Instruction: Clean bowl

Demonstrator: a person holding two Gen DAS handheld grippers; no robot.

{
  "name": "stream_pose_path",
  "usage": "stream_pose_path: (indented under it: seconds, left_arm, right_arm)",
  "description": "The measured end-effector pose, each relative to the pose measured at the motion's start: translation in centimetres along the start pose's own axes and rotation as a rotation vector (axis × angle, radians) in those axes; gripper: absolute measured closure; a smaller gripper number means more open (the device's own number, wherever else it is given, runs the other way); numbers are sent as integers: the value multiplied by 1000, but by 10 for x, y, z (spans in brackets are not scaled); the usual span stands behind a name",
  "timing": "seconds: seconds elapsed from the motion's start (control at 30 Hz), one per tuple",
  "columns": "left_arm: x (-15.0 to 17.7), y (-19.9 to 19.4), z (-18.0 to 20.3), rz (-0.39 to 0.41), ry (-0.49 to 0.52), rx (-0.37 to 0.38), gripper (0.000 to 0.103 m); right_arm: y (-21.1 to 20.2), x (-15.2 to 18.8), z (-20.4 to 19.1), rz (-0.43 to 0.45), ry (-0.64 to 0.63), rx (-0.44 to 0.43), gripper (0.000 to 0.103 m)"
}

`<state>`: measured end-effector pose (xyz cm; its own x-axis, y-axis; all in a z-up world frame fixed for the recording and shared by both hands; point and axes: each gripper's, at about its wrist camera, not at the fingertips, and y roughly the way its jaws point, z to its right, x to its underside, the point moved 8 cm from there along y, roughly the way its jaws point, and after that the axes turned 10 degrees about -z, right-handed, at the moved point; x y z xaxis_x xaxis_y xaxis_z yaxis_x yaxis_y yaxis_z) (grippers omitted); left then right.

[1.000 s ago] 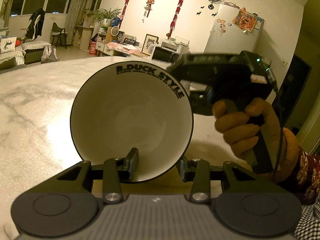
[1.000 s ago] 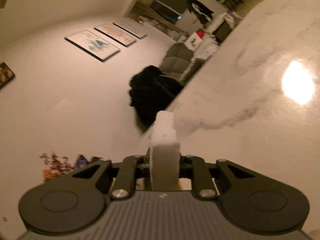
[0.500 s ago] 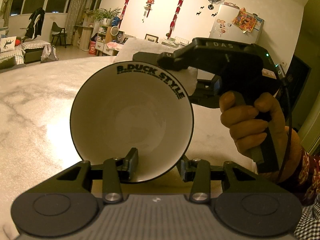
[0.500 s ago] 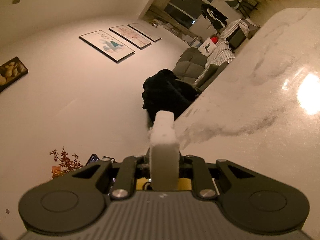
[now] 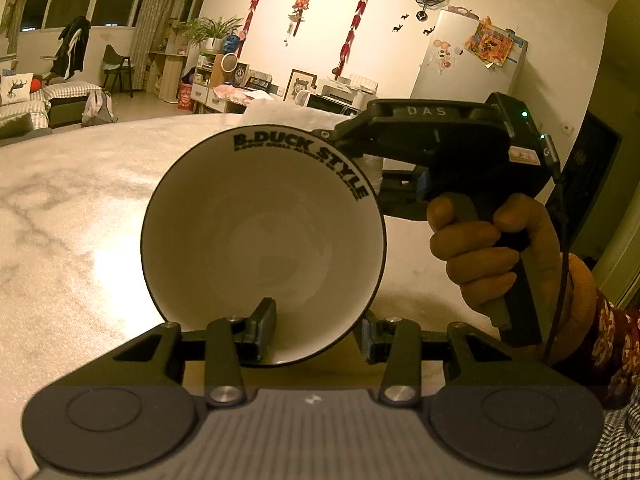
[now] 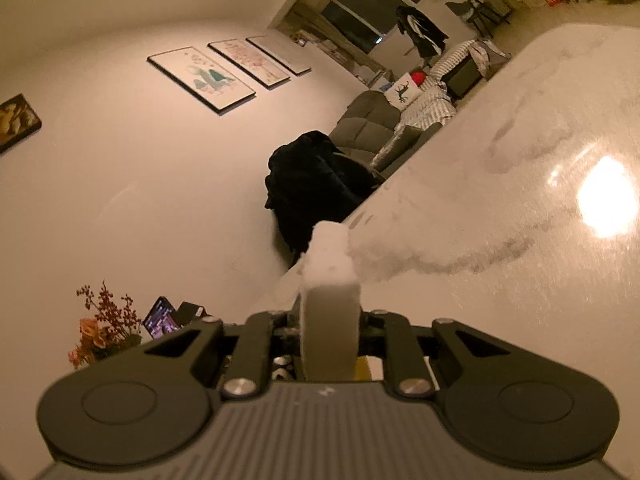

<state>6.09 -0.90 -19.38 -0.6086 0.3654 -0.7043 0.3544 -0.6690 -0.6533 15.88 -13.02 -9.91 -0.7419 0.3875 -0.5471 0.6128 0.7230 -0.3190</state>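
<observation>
Here, bowl and sponge held up over the marble tabletop (image 5: 72, 216).
My left gripper (image 5: 316, 330) pinches the tilted white bowl (image 5: 262, 240) by its lower rim; my right gripper (image 6: 329, 322) clamps a white sponge (image 6: 330, 280) at the bowl's upper rim.

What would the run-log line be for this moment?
left gripper: shut on bowl, tilted | right gripper: shut on white sponge, behind bowl rim | inside not yet wiped

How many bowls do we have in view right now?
1. A single white bowl with black lettering on its rim, tipped on edge above the marble table, its lower rim gripped by the left tongs. None appears in the right wrist view; others could be outside the frames.
</observation>
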Motion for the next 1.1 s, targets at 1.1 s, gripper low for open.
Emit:
stream_pose_path:
  seconds: [1.1]
  left_arm:
    - [26, -14, -20, 5, 40, 21, 68]
  right_arm:
    - [-8, 7, -15, -30, 19, -134, 84]
